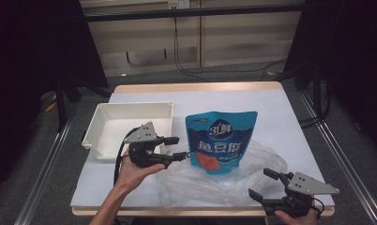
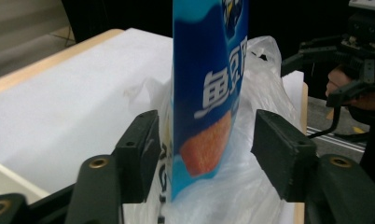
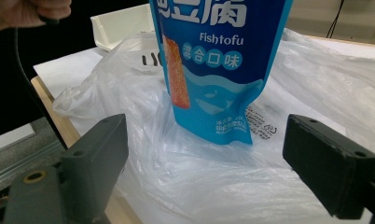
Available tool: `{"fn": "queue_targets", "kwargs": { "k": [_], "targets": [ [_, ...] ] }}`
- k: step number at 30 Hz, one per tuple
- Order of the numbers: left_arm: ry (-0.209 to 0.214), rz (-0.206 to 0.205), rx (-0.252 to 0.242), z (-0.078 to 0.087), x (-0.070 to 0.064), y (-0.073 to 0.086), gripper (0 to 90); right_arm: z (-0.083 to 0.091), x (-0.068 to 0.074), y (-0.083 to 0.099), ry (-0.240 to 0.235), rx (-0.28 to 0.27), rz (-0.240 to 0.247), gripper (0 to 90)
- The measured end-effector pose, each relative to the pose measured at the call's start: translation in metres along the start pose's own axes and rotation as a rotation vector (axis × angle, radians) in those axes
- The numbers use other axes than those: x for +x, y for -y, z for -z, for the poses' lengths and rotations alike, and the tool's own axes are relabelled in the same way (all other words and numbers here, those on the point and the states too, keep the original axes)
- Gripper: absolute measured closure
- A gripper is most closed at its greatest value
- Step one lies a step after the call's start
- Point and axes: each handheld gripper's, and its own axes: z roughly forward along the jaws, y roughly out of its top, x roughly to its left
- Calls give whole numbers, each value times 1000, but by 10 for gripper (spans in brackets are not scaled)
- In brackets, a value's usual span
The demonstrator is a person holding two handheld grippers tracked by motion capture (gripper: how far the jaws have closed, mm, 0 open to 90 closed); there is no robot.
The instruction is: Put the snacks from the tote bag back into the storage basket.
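**Pouch lined up, nothing gripped yet**

The table (image 1: 280, 117) carries everything I need, and from where things lie I judge I am at the very start. The white tray (image 1: 109, 140) sits at the left, with nothing visible inside it. The clear plastic bag (image 1: 214, 185) lies crumpled across the near side of the table, and the blue fish tofu pouch (image 1: 222, 140) stands upright on it, just beside the tray.

My left hand-held gripper (image 1: 179, 147) is spread wide at the pouch's left edge; in its own view the pouch (image 2: 206, 93) stands between the jaws, apart from both. My right hand-held gripper (image 1: 264, 183) waits released at the bag's near right corner, gripping nothing.

Still to do, as I read it: close on the pouch, lift it off the bag, and move it on, probably to the tray.
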Motion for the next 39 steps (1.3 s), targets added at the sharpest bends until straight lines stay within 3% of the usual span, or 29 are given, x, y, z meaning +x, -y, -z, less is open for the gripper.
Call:
{"fn": "queue_targets", "kwargs": {
  "k": [3,6,12,13,15,22,24,25,28,31,33,39],
  "targets": [
    [13,-11,-26,0,1,-12,407,-1,-1,0,-2,3,2,136],
    [4,-26,-18,-2,3,-25,427,-2,-2,0,-2,16,1,129],
    [47,-40,-15,-8,10,-50,493,-5,-4,0,-5,25,0,129],
    [70,-31,-3,-11,11,-55,553,-5,-4,0,-4,25,3,129],
    [64,-36,19,-15,12,-59,599,-6,-5,0,-8,30,11,129],
    [88,-65,96,-24,18,-75,598,-9,-3,0,-16,49,22,130],
    [70,-77,103,-26,18,-81,589,-9,-4,0,-19,50,23,130],
    [72,-80,112,-28,16,-82,606,-10,-4,0,-14,53,18,130],
    [62,-117,196,-39,12,-89,672,-10,-5,0,-14,54,19,140],
    [77,-109,220,-45,15,-94,758,-10,-5,-1,-12,54,20,141],
    [96,-129,243,-45,18,-96,798,-10,-5,0,-13,55,22,141],
    [128,-126,302,-49,18,-101,724,-12,-6,0,-23,65,22,152]
  ]
}}
